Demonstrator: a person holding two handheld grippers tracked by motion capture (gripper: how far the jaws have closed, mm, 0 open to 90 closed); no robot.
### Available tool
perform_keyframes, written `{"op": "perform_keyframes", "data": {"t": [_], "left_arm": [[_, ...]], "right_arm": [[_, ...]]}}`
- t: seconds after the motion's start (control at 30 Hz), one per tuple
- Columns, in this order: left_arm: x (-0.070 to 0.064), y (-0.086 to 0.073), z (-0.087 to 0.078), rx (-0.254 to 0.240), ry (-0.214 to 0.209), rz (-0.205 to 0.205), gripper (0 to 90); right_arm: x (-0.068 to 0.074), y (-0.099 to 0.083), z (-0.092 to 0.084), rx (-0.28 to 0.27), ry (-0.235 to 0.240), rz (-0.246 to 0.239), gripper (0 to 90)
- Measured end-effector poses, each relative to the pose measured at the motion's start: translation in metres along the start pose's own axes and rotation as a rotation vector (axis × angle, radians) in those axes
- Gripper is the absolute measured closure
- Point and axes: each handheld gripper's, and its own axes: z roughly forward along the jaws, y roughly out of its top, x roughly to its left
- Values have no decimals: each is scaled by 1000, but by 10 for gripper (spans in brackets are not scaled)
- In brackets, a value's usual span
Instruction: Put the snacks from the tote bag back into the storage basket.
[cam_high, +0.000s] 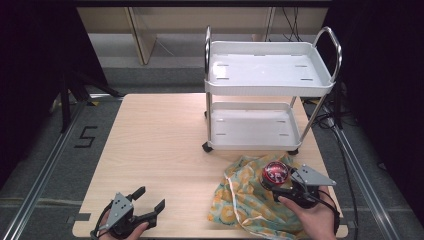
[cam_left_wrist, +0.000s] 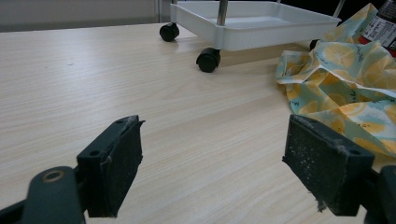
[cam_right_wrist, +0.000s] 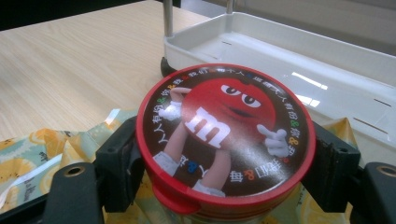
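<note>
Worktop (cam_high: 160, 150) of pale wood grain carries a white two-tier cart (cam_high: 270, 75) at its far right edge. Crumpled lemon-print cloth (cam_high: 245, 200) lies near the right front corner. Right tool (cam_high: 280, 182) pinches a round red-lidded candy tub (cam_high: 275, 172) above that cloth. Left tool (cam_high: 147, 200), jaws spread, sits by the front edge.

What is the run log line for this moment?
right gripper: shut on candy tub | left gripper: open | tub over cloth
</note>
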Motion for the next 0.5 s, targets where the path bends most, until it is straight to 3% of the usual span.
{"op": "perform_keyframes", "data": {"t": [0.03, 0.1, 0.13, 0.2, 0.23, 0.5], "left_arm": [[0, 0, 0, 0, 0, 1, 186], [0, 0, 0, 0, 1, 0, 186], [0, 0, 0, 0, 1, 0, 186], [0, 0, 0, 3, 4, 0, 186], [0, 0, -1, 12, 10, 1, 186], [0, 0, 0, 2, 5, 0, 188]], "right_arm": [[0, 0, 0, 7, 3, 7, 265], [-3, 1, 2, -23, -4, -40, 265], [-1, 1, 2, -15, 8, -17, 265], [-1, 2, 2, -12, 4, -17, 265], [1, 2, 2, -4, 7, 10, 265], [0, 5, 5, -13, 8, -21, 265]]}}
